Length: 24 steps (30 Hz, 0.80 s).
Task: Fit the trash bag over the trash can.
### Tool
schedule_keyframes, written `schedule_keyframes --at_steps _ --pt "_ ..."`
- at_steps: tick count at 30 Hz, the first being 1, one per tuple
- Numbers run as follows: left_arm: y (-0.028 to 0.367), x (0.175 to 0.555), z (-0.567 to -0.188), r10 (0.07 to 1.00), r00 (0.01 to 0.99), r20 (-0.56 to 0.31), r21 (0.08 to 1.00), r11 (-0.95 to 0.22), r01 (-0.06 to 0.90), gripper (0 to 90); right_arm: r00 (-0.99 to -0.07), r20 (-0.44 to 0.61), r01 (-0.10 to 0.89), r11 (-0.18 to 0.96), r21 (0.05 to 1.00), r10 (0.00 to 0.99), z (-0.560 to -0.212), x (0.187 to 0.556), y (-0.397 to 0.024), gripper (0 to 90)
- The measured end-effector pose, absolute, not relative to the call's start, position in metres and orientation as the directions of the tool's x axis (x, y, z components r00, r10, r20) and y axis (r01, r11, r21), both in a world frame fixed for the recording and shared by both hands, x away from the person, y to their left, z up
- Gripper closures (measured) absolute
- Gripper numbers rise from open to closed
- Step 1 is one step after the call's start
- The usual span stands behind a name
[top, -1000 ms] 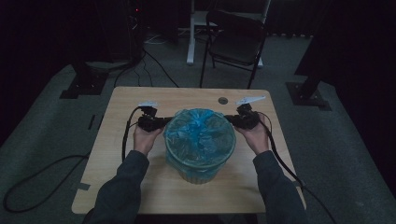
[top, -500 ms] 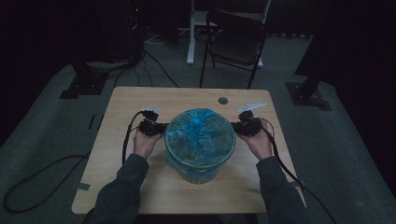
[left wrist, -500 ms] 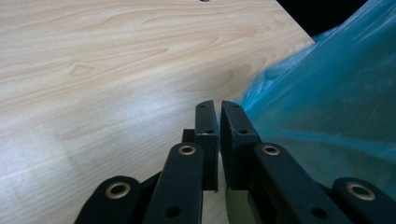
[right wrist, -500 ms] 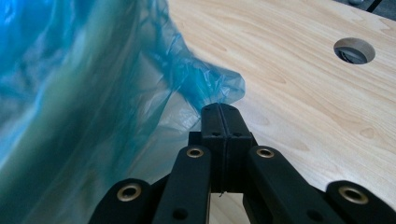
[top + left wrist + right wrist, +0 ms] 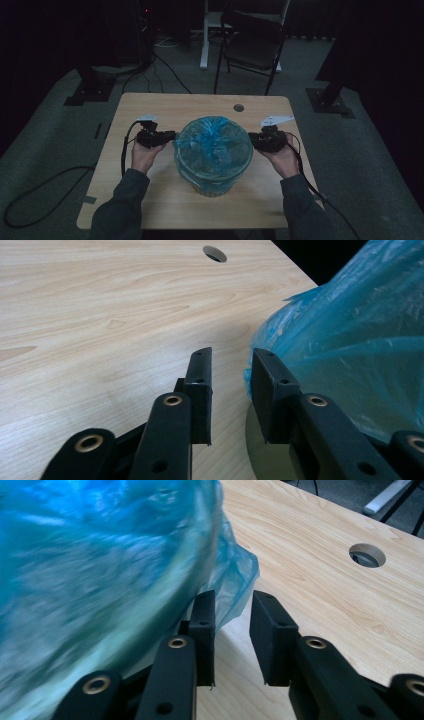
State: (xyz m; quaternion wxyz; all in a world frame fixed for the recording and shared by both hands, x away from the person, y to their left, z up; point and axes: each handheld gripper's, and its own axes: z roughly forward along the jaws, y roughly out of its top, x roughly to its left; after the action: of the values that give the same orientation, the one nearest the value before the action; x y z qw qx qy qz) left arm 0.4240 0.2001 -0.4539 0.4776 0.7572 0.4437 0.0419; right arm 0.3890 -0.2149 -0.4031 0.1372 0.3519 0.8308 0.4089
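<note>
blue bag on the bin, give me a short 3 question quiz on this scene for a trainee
1. True or false: the left claw is clamped on the blue bag.
2. What does the bag line? A) a cardboard box B) a round bin C) a drawer
3. What feature lies in the table top beyond the bin?

Key
1. False: its jaws have just been opening, with a gap and nothing between them.
2. B
3. A round hole.
</note>
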Motion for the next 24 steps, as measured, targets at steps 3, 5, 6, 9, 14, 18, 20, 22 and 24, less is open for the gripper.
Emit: schedule_keyframes --at_steps 3,5,6,9,14,18,20,22,24 --pt "0.202 0.420 -0.451 0.716 0.609 -0.341 0.770 -0.159 0.618 67.6 -0.720 0.046 0.458 0.425 0.781 0.692 -0.403 0.382 -0.215 68.5" --pt "0.205 0.417 -0.448 0.721 0.608 -0.332 0.778 -0.155 0.608 66.2 -0.719 0.038 0.452 0.426 0.784 0.694 -0.403 0.378 -0.217 65.6" --pt "0.207 0.416 -0.446 0.724 0.610 -0.324 0.783 -0.156 0.602 65.4 -0.717 0.037 0.451 0.423 0.786 0.696 -0.403 0.377 -0.218 64.9" --pt "0.208 0.415 -0.444 0.727 0.608 -0.320 0.787 -0.154 0.598 64.1 -0.713 0.033 0.449 0.420 0.788 0.701 -0.403 0.374 -0.221 64.0" --pt "0.217 0.408 -0.433 0.737 0.602 -0.307 0.811 -0.129 0.570 62.6 -0.703 0.035 0.452 0.409 0.793 0.711 -0.407 0.368 -0.228 61.8" --pt "0.218 0.405 -0.427 0.732 0.612 -0.299 0.823 -0.127 0.554 62.2 -0.705 0.043 0.448 0.398 0.801 0.708 -0.412 0.361 -0.232 61.2" --pt "0.217 0.403 -0.424 0.729 0.618 -0.292 0.828 -0.131 0.546 61.9 -0.706 0.037 0.447 0.404 0.799 0.707 -0.414 0.359 -0.233 60.8" --pt "0.216 0.402 -0.421 0.726 0.625 -0.286 0.831 -0.136 0.539 61.6 -0.705 0.040 0.449 0.401 0.798 0.708 -0.416 0.357 -0.234 60.4" --pt "0.215 0.401 -0.419 0.725 0.630 -0.279 0.835 -0.141 0.532 61.4 -0.709 0.042 0.447 0.403 0.799 0.703 -0.420 0.355 -0.235 59.7"
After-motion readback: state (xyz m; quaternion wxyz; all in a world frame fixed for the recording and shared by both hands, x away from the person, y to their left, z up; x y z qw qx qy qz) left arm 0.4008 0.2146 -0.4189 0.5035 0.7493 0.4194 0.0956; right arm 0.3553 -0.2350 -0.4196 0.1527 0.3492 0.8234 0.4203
